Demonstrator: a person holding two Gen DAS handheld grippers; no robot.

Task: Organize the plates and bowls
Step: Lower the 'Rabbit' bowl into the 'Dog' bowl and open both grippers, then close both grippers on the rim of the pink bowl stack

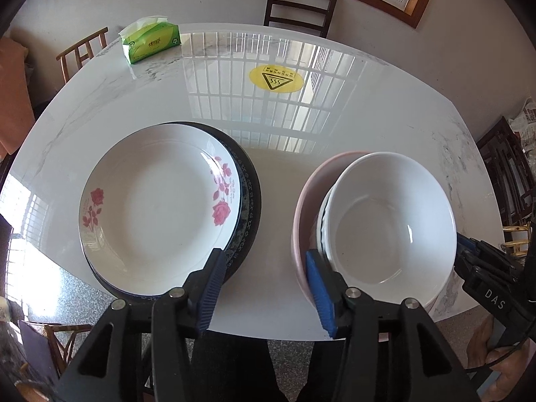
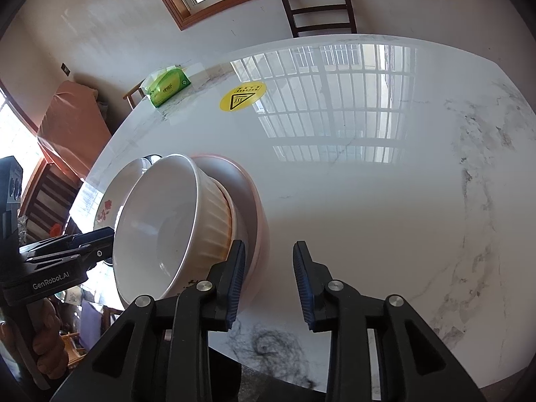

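A: On the bench (image 1: 335, 127) we see two stacks: rose plate (image 1: 157, 207) atop a dark-rimmed plate (image 1: 249, 201), white bowl (image 1: 392, 221) nested in a pink bowl (image 1: 303, 207). Sorted by kind, we'd judge.

B: Left hand-held gripper (image 1: 264, 288)?

A: Open, nothing between its jaws. It hovers over the gap; plates sit beside one finger, bowls beside the other.

B: Right hand-held gripper (image 2: 269, 279)?

A: Open too, empty. Bowl stack lies just left of it in its own view, its left finger (image 2: 234, 278) overlapping the pink rim; contact we cannot tell.

B: Progress?

A: Looks nearly done to us.
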